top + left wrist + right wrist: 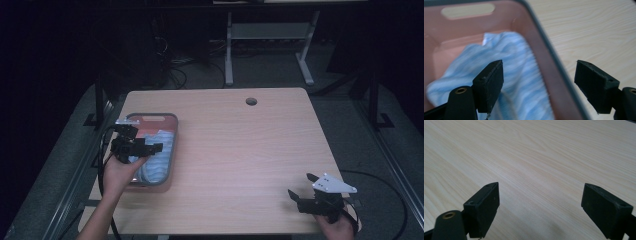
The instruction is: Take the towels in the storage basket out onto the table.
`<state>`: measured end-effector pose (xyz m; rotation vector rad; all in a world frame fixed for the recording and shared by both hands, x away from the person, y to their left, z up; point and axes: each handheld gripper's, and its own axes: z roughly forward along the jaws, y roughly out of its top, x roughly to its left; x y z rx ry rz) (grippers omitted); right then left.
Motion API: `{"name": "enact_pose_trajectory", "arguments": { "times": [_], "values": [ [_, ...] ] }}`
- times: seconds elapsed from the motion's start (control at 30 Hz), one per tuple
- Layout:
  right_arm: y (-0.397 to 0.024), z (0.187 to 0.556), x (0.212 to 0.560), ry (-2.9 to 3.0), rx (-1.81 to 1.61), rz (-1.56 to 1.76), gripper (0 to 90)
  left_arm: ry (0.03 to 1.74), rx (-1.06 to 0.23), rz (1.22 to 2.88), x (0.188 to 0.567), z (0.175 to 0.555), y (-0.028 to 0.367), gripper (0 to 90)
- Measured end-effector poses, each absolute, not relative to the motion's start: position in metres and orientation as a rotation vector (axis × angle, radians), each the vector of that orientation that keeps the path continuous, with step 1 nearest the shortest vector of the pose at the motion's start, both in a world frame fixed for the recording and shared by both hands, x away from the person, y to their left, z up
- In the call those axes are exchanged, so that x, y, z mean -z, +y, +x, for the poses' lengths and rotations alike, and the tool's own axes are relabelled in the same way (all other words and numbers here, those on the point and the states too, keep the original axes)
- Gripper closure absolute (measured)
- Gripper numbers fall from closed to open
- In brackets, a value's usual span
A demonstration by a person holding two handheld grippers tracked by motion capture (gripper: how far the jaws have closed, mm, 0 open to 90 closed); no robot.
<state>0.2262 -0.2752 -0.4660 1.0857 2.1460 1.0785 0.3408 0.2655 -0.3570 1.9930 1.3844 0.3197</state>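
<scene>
Hovering left gripper (539, 82) | fingers wide, empty | cloth (506, 75) below, in basket (549, 62)

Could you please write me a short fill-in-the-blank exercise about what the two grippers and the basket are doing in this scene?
1. The striped cloth lying in the pink basket is light ____ and white.
2. The left gripper hovers over the basket's rim with its jaws ____.
3. The right gripper is held open above the bare wooden ____.

Missing words: blue; open; table
</scene>
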Motion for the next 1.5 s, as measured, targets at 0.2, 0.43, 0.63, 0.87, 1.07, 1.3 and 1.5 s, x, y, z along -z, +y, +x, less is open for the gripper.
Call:
{"name": "enact_pose_trajectory", "arguments": {
  "times": [0.2,0.43,0.63,0.87,1.07,1.3,1.5],
  "values": [
    [-0.276,0.227,0.466,2.148,-1.078,1.079,14.5,1.475,-0.348,2.014,0.368,0.343,0.273,23.2],
    [-0.275,0.227,0.466,2.148,-1.079,1.078,14.5,1.504,-0.335,2.045,0.377,0.346,0.275,26.6],
    [-0.273,0.227,0.467,2.154,-1.078,1.076,14.5,1.537,-0.348,2.105,0.384,0.35,0.269,26.7],
    [-0.273,0.227,0.467,2.155,-1.08,1.077,14.5,1.59,-0.339,2.194,0.394,0.359,0.263,27.3],
    [-0.27,0.227,0.468,2.173,-1.076,1.06,14.5,1.617,-0.337,2.257,0.402,0.368,0.257,31.9],
    [-0.273,0.227,0.467,2.162,-1.079,1.069,14.5,1.626,-0.347,2.363,0.405,0.376,0.249,43.6],
    [-0.272,0.226,0.467,2.163,-1.078,1.067,14.5,1.627,-0.316,2.423,0.407,0.383,0.248,56.0]
  ]
}}
